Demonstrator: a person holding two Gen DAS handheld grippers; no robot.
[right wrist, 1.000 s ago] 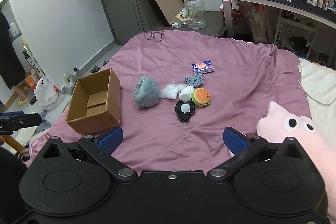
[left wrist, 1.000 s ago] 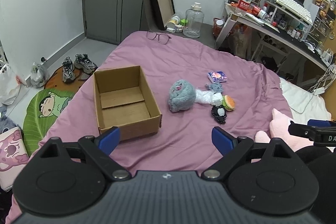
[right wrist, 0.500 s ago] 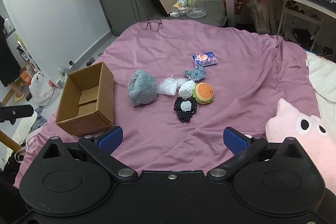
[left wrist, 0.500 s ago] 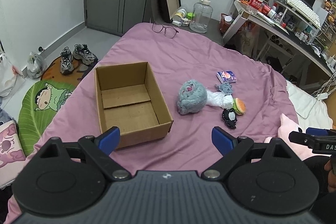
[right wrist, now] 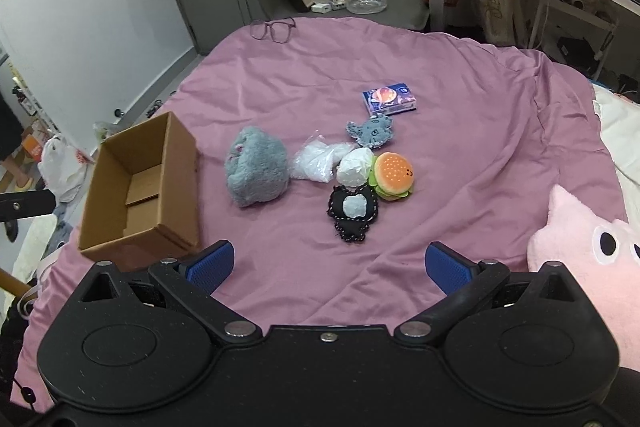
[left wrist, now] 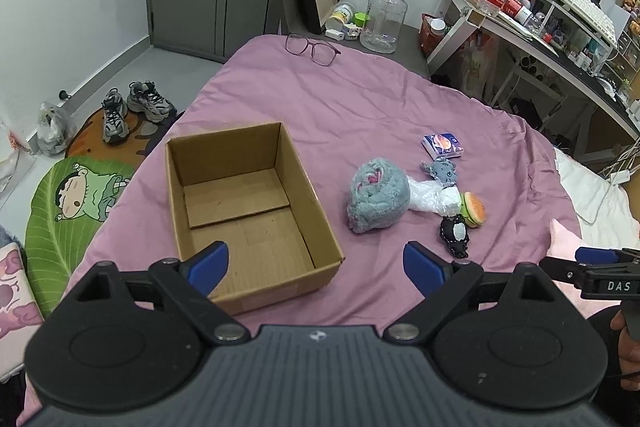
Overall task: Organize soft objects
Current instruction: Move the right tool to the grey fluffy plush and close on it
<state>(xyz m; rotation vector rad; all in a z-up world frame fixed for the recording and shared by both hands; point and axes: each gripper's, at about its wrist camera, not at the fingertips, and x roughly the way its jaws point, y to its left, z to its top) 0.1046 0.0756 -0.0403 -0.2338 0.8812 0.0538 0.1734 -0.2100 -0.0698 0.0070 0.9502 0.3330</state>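
I hold both units above the near edge of the bed (left wrist: 360, 99). My left hand-held gripper (left wrist: 316, 265) stands wide, nothing between its blue pads (left wrist: 210, 261). My right hand-held gripper (right wrist: 328, 263) is equally wide and holds nothing.

Ahead of the left hand-held gripper, slightly to its left, sits the box (left wrist: 244, 211), open at the top and bare inside; its near corner lies just past the left pad. In the right wrist view the box (right wrist: 140, 187) is forward and well to the left.

The soft things lie in one cluster forward of the right hand-held gripper. The grey plush (right wrist: 256, 171) is leftmost, near the box but apart from it. To its right is a clear bag (right wrist: 316, 163), then a white wad (right wrist: 354, 167) touching the burger toy (right wrist: 394, 173). The black pouch (right wrist: 354, 213) lies nearest my fingers, just below the wad. The small grey toy (right wrist: 372, 133) sits behind the cluster, and a tissue pack (right wrist: 390, 99) further back still.

A pink plush (right wrist: 588, 259) lies close on the right side of the right hand-held gripper. Glasses (right wrist: 274, 29) rest at the bed's far edge.
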